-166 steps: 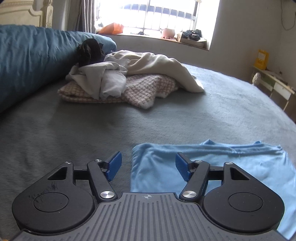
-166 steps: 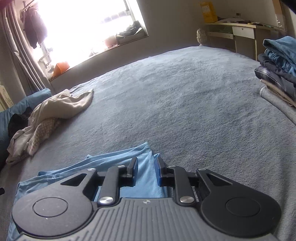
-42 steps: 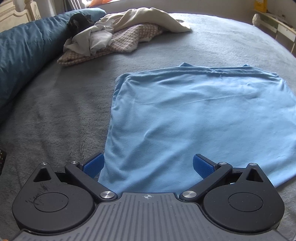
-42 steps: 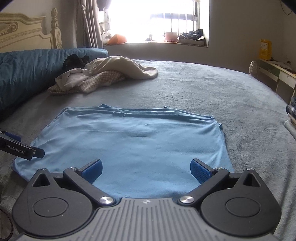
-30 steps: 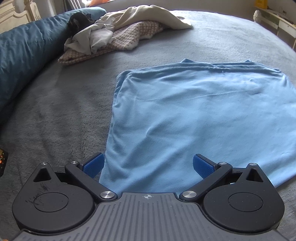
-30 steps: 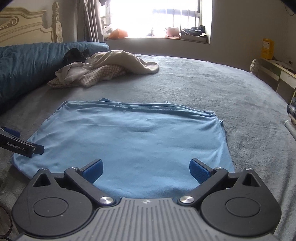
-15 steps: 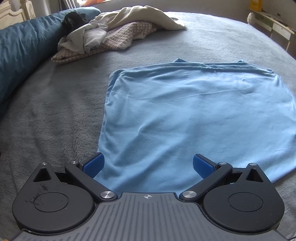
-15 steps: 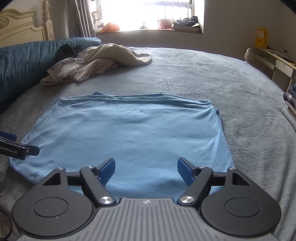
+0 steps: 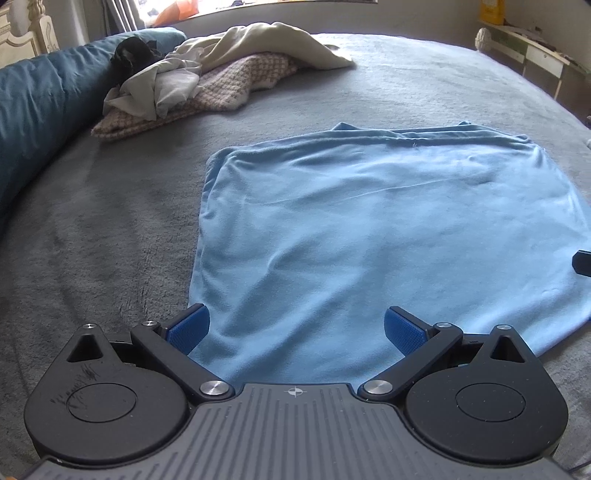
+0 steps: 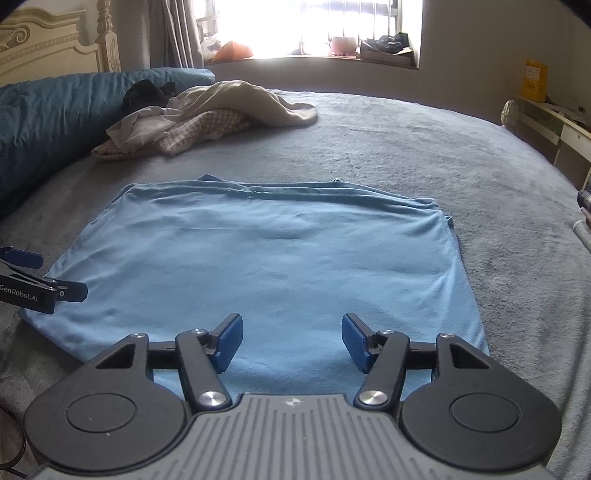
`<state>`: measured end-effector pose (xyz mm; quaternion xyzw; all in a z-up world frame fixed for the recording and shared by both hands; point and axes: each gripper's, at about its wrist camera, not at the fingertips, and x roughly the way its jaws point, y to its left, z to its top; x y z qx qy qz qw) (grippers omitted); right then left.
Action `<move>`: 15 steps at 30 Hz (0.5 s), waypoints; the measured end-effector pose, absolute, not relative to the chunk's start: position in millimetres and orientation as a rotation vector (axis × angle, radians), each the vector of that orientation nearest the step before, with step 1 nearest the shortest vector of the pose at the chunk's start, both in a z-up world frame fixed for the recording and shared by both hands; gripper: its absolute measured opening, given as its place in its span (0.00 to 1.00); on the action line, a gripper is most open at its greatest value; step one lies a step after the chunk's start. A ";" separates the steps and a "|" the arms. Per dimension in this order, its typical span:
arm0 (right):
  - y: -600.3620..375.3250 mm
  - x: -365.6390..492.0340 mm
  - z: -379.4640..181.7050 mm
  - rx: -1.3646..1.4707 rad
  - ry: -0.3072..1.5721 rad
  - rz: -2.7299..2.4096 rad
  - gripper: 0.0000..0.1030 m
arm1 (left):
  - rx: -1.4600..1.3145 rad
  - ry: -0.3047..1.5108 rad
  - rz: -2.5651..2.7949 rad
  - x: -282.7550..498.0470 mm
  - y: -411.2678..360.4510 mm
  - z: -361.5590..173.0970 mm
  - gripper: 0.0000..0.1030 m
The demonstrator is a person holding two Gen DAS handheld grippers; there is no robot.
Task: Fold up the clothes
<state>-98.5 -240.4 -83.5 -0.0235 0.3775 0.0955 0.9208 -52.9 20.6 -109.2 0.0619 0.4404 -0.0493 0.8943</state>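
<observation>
Light-blue garment (image 10: 280, 266) lies flat mid-frame on the grey bed (image 10: 424, 147), ready for folding. Left tool (image 9: 293, 328) stands spread over its near edge; right tool (image 10: 291, 341) is closing there, pads not yet pressing cloth.

Daylight floods from the window (image 10: 314, 26) at twelve o'clock, blown out to white glare. The bed (image 10: 406, 147) is softly, evenly lit; fisheye bending curves the edges.
</observation>
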 end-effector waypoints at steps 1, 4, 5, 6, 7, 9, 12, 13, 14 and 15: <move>-240.0 -97.9 -84.4 -0.049 0.778 0.197 0.57 | 0.129 0.910 -0.108 -53.0 21.1 -109.7 0.99; -240.2 -95.4 -87.4 -0.043 0.786 0.201 0.53 | 0.126 0.892 -0.125 -53.1 23.3 -110.1 0.98; -240.1 -94.3 -88.3 -0.040 0.788 0.203 0.52 | 0.121 0.883 -0.132 -53.1 24.4 -109.7 0.97; -240.0 -93.2 -89.2 -0.038 0.789 0.205 0.51 | 0.110 0.874 -0.140 -52.9 25.6 -109.0 0.97; -239.2 -92.4 -90.4 -0.036 0.790 0.207 0.51 | 0.094 0.866 -0.151 -52.5 27.0 -108.1 0.97; -238.1 -90.2 -92.7 -0.037 0.793 0.212 0.49 | 0.065 0.847 -0.171 -51.8 30.0 -106.2 0.95; -238.7 -85.4 -95.3 -0.031 0.797 0.213 0.47 | 0.043 0.808 -0.193 -51.9 36.4 -103.9 0.94; -240.1 -83.3 -96.0 -0.023 0.800 0.211 0.47 | 0.035 0.800 -0.198 -51.7 39.4 -103.7 0.93; -241.5 -81.2 -96.7 -0.015 0.803 0.208 0.47 | 0.022 0.797 -0.201 -51.5 43.3 -104.0 0.93; -242.8 -79.1 -97.4 -0.007 0.805 0.206 0.47 | 0.009 0.796 -0.205 -51.1 47.6 -104.3 0.93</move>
